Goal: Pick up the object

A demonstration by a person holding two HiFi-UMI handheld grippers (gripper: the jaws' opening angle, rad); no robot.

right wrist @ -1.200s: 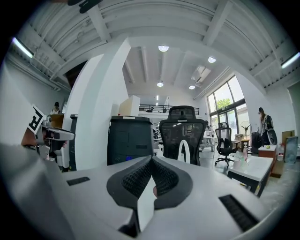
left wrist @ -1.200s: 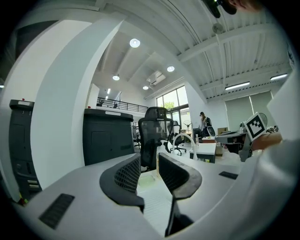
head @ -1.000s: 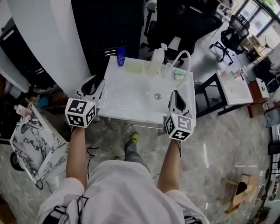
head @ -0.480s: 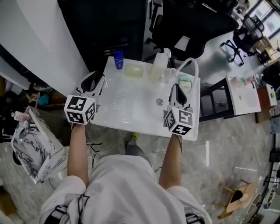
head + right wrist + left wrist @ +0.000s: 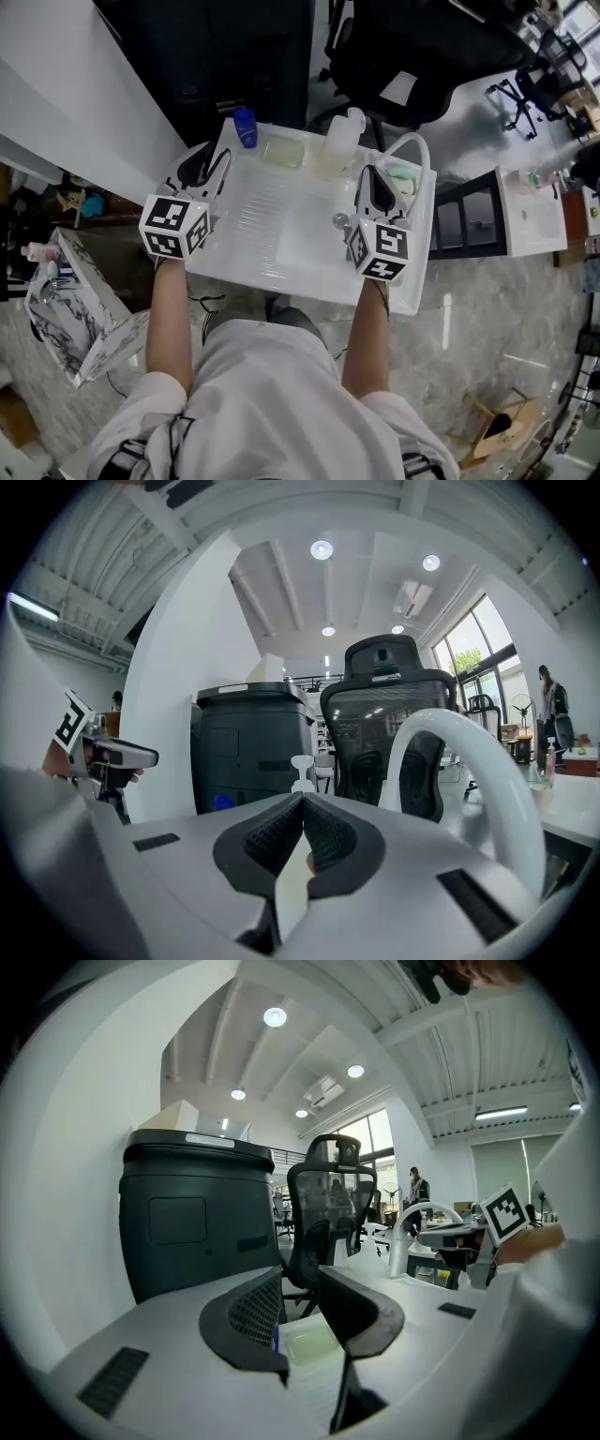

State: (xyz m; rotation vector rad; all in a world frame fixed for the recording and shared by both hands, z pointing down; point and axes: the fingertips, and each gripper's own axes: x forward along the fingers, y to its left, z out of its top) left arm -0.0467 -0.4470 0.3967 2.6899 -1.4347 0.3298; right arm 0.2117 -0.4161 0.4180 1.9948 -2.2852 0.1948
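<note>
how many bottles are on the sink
2: a blue bottle at the back left of the sink, a white pump bottle at the back middle. More may be hidden.

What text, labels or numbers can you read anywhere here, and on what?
No readable words or numbers in any view.
Left tool and right tool: their cubes carry only black-and-white square markers, no words.
Blue bottle: label too small to read.
Pump bottle: no print visible.
</note>
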